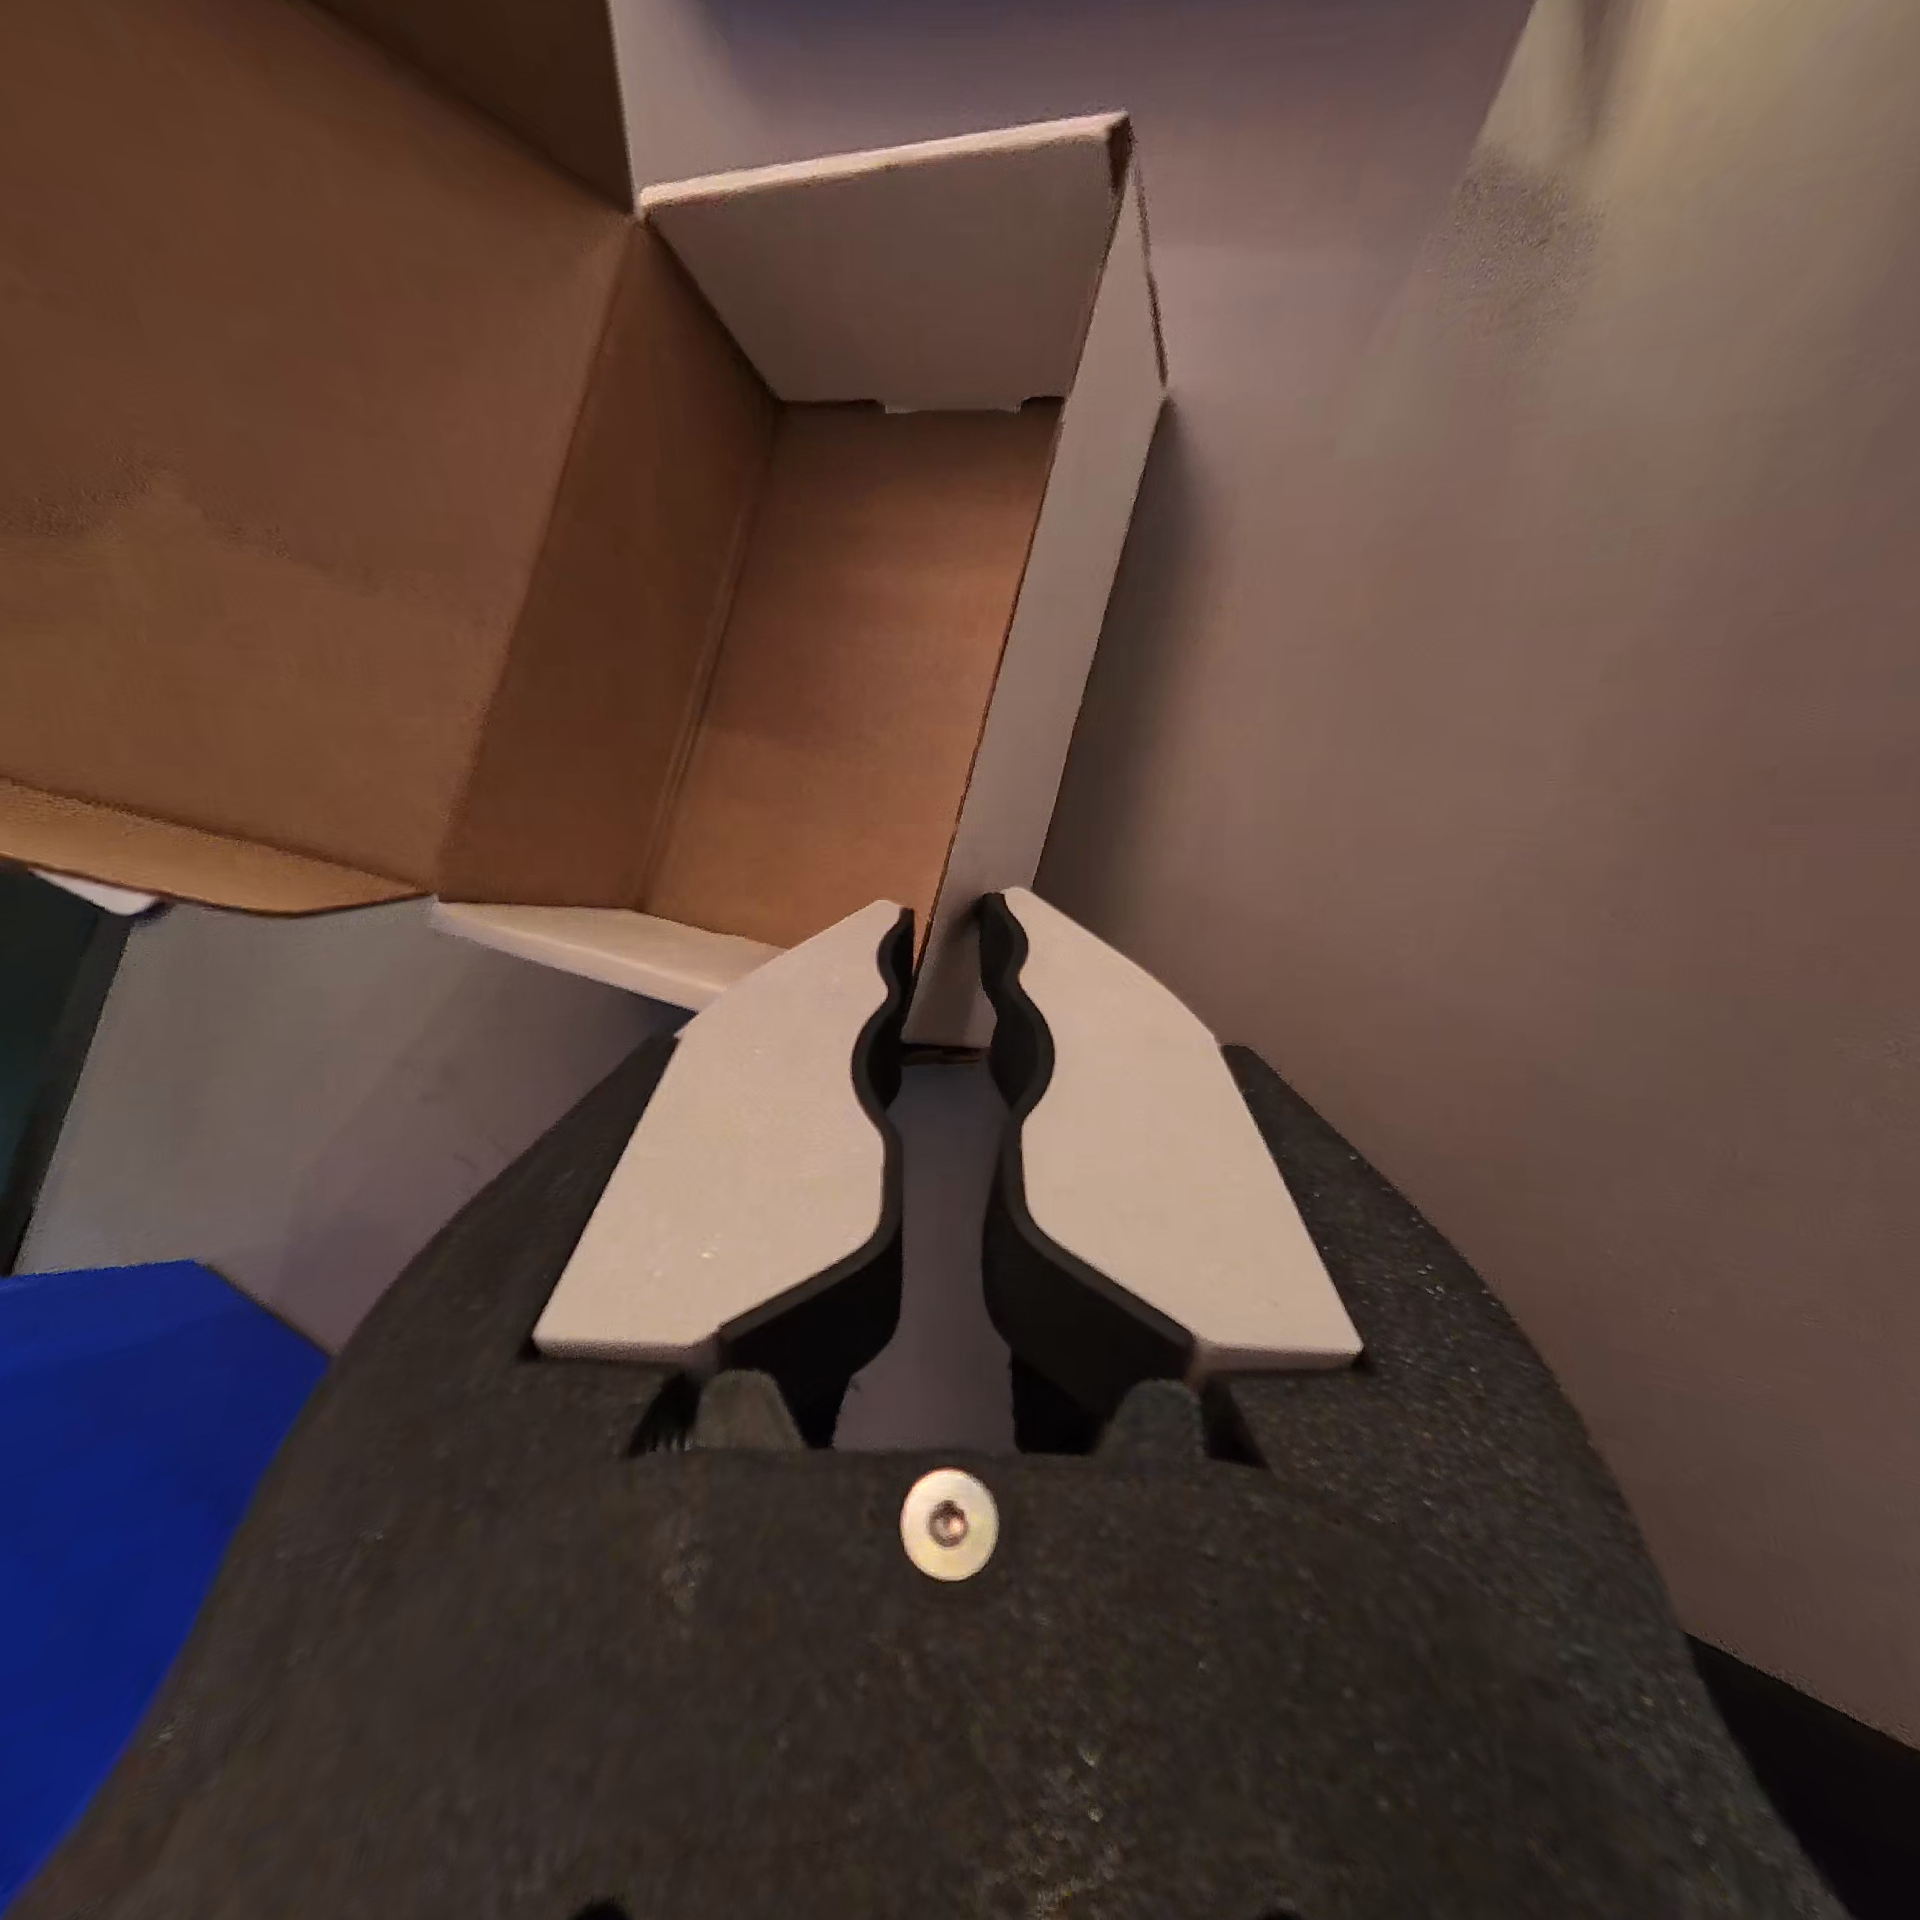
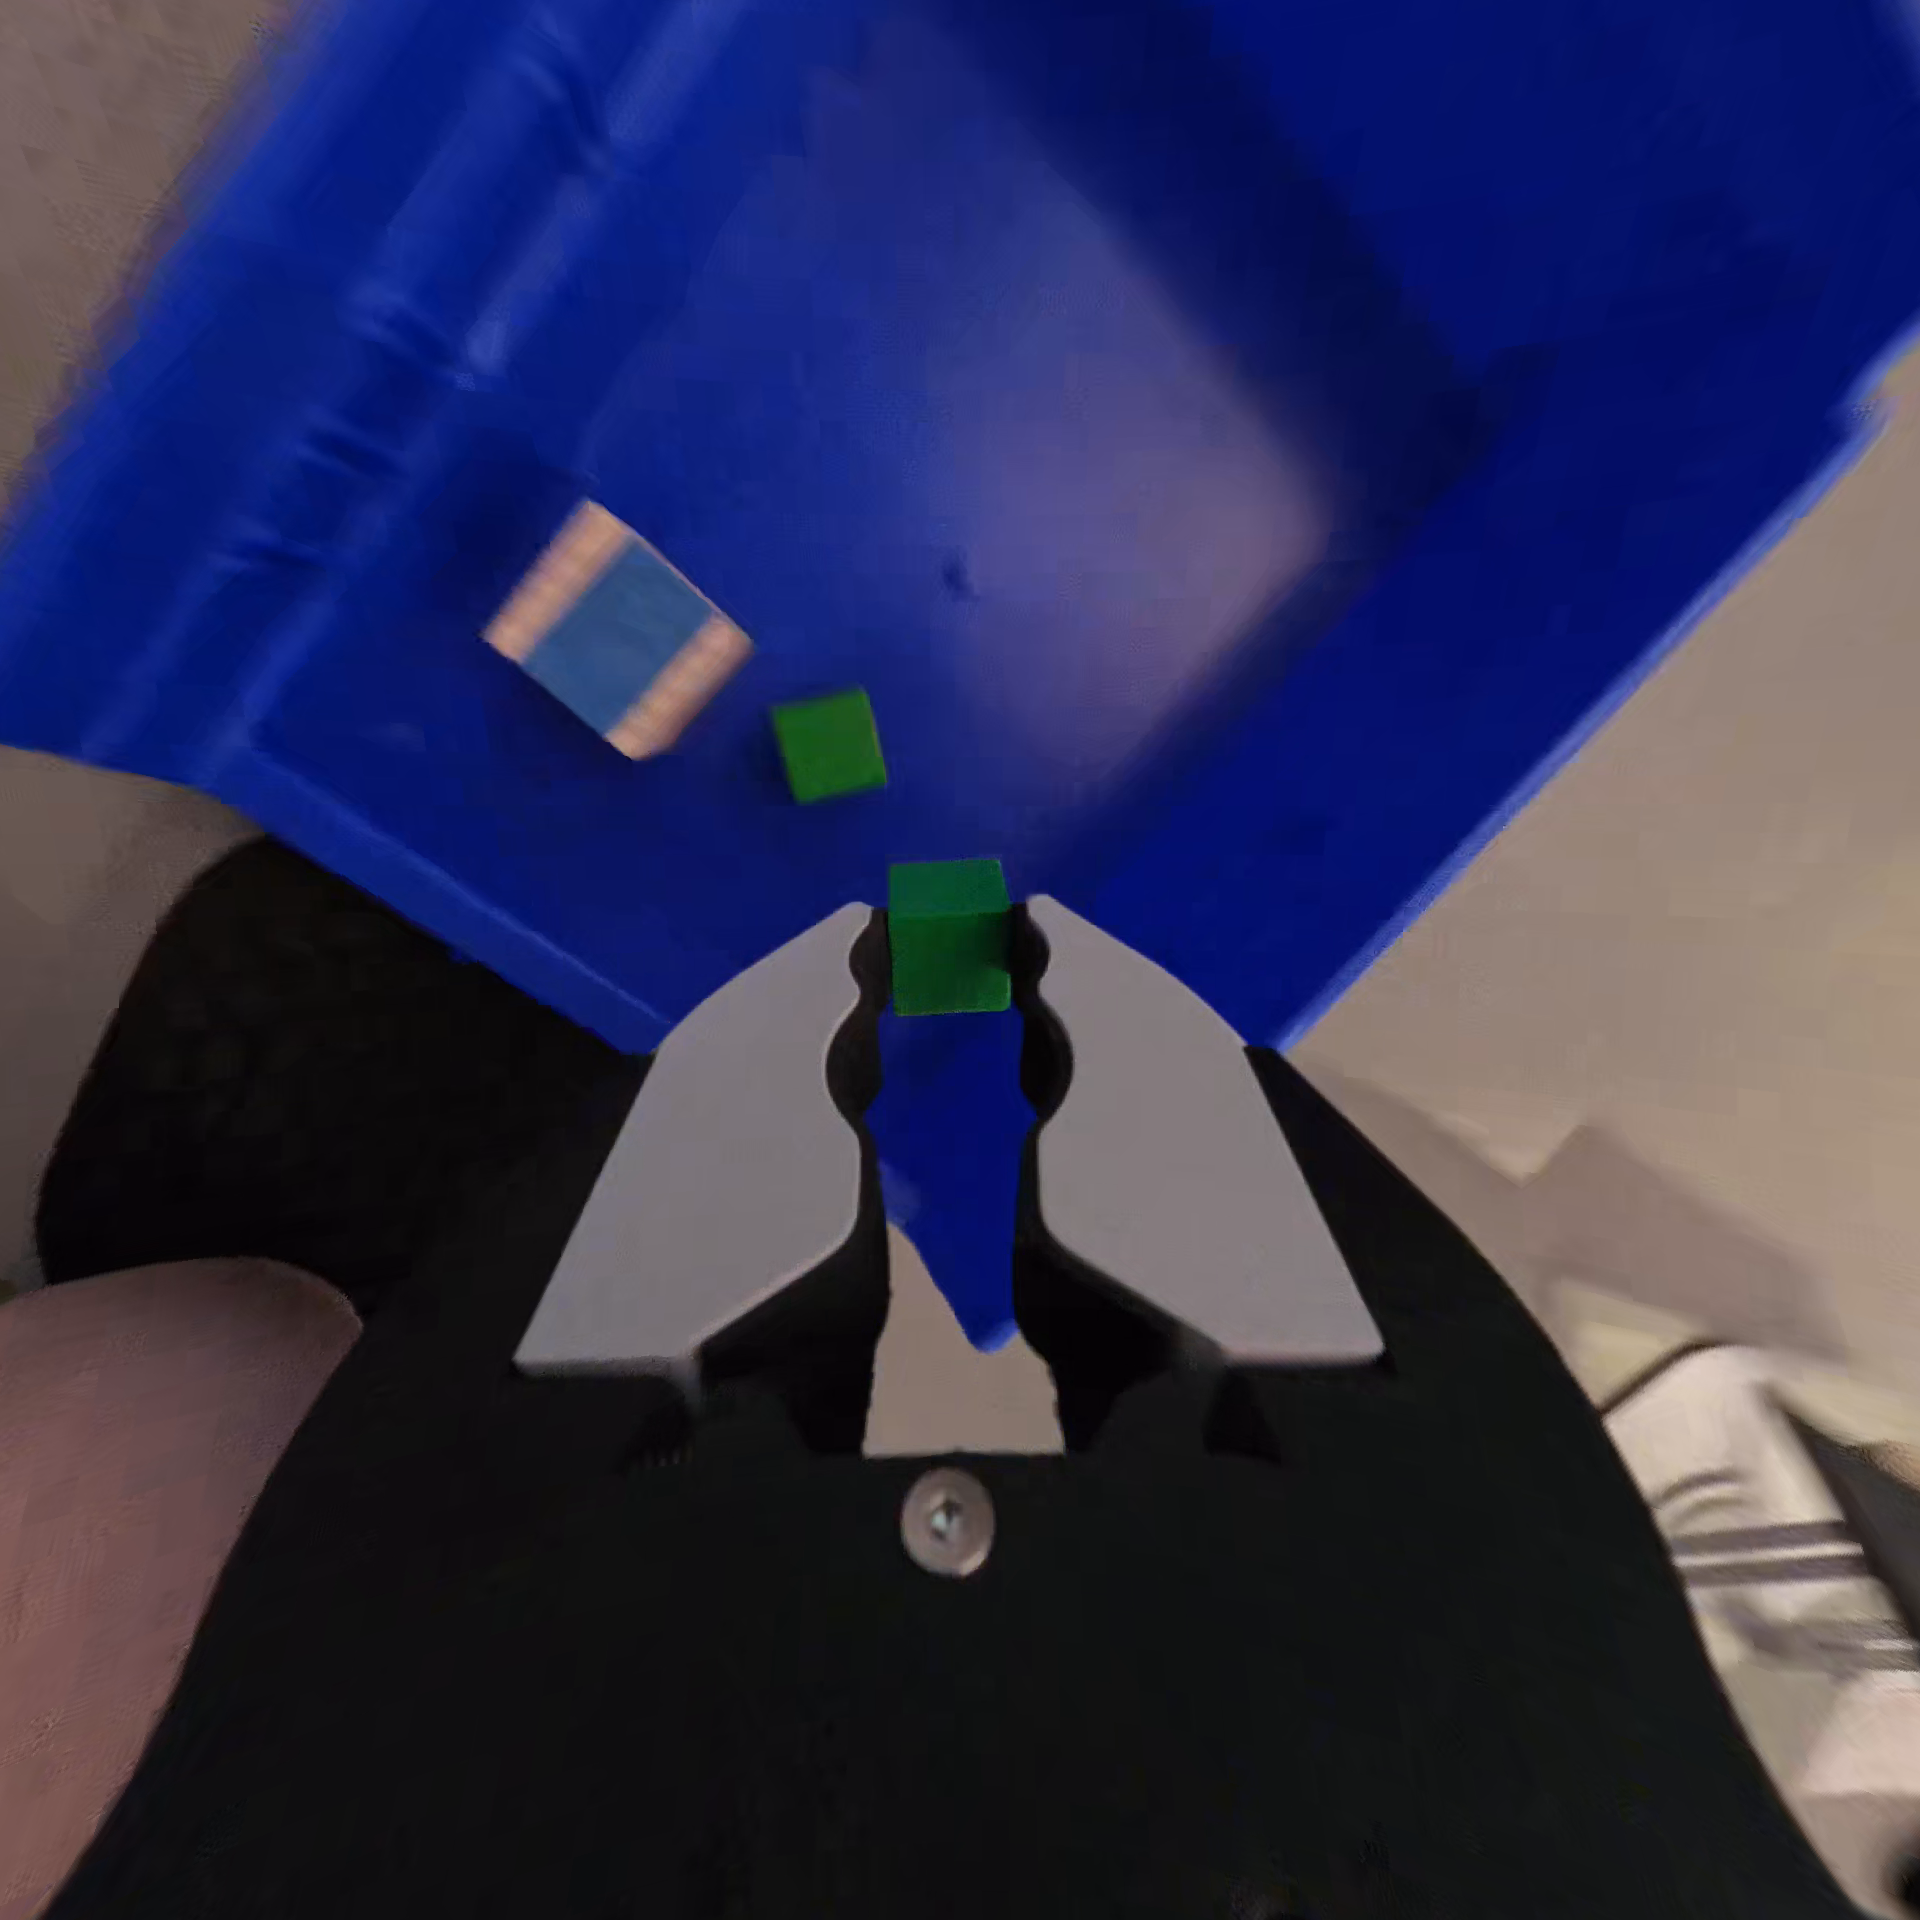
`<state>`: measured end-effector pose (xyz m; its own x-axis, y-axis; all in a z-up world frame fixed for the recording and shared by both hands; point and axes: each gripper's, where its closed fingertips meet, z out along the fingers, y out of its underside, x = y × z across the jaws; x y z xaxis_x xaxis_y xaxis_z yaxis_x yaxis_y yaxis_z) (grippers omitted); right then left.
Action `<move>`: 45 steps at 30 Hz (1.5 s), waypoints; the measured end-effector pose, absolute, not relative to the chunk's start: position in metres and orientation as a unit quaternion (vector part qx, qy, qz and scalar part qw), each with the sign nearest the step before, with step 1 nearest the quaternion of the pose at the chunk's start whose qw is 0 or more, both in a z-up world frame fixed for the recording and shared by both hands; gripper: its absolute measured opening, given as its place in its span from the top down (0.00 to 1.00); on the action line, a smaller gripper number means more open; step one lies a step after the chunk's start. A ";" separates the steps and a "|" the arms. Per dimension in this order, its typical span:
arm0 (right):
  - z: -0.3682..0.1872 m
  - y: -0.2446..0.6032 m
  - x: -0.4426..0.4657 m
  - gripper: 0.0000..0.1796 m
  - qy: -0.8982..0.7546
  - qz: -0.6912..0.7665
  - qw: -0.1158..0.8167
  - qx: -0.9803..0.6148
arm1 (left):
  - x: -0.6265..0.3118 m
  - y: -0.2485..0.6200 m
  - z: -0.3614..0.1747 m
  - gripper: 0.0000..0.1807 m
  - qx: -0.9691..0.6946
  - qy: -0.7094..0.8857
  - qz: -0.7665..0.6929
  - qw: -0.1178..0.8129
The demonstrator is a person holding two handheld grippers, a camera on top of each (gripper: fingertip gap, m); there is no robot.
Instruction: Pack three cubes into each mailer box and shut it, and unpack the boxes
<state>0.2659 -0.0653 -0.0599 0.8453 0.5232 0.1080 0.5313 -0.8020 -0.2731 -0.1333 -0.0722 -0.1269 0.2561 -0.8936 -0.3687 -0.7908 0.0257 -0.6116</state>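
Right claw (image 2: 951, 914) pinches a green cube (image 2: 949, 938) at its tips above the blue bin (image 2: 1351, 260), where another cube (image 2: 829, 745) lies; it should lift straight and keep the squeeze steady. Left claw (image 1: 948, 912) straddles the empty box's (image 1: 1081, 623) wall, not quite closed; best it hold the box firm while the cube goes in.

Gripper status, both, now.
Left gripper: nearly closed, fingers straddling the open mailer box's side wall; firm contact cannot be told.
Right gripper: closed on a green cube above the blue bin.
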 end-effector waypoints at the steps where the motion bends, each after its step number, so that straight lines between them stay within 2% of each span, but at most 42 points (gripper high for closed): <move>1: -0.074 -0.068 0.274 0.87 -0.254 0.011 0.125 -0.959 | -0.134 -0.071 -0.127 0.93 -0.696 0.604 -0.063 0.383; 12: -0.142 -0.069 0.282 0.86 -0.233 -0.006 -0.043 -0.972 | -0.135 -0.068 -0.126 0.92 -0.702 0.595 -0.042 0.389; 18: -0.151 -0.067 0.280 0.86 -0.216 0.004 -0.051 -0.975 | -0.135 -0.067 -0.124 0.91 -0.713 0.579 -0.067 0.391; 23: -0.139 -0.067 0.274 0.75 -0.200 0.019 -0.024 -0.979 | -0.132 -0.068 -0.114 0.87 -0.713 0.565 -0.086 0.406; 25: -0.125 -0.069 0.277 0.75 -0.194 -0.002 -0.014 -0.981 | -0.132 -0.067 -0.111 0.85 -0.715 0.558 -0.090 0.412; 28: -0.087 -0.060 0.265 0.79 -0.174 -0.024 0.053 -0.983 | -0.129 -0.067 -0.099 0.83 -0.714 0.539 -0.120 0.430; 33: -0.003 0.005 0.196 0.81 -0.240 -0.067 0.288 -0.925 | -0.121 -0.072 -0.056 0.79 -0.703 0.465 -0.245 0.479; 35: 0.022 0.034 0.135 0.81 -0.287 -0.013 0.394 -0.873 | -0.127 -0.065 -0.035 0.78 -0.694 0.418 -0.270 0.520; 37: 0.031 0.049 0.067 0.82 -0.310 0.098 0.463 -0.825 | -0.139 -0.054 -0.017 0.77 -0.691 0.365 -0.267 0.564; 40: 0.012 0.061 0.016 0.84 -0.276 0.172 0.462 -0.825 | -0.158 -0.038 0.004 0.76 -0.691 0.311 -0.239 0.607; 45: 0.005 0.080 0.020 0.84 -0.238 0.047 0.518 -0.820 | -0.187 -0.008 0.033 0.83 -0.747 0.283 -0.172 0.576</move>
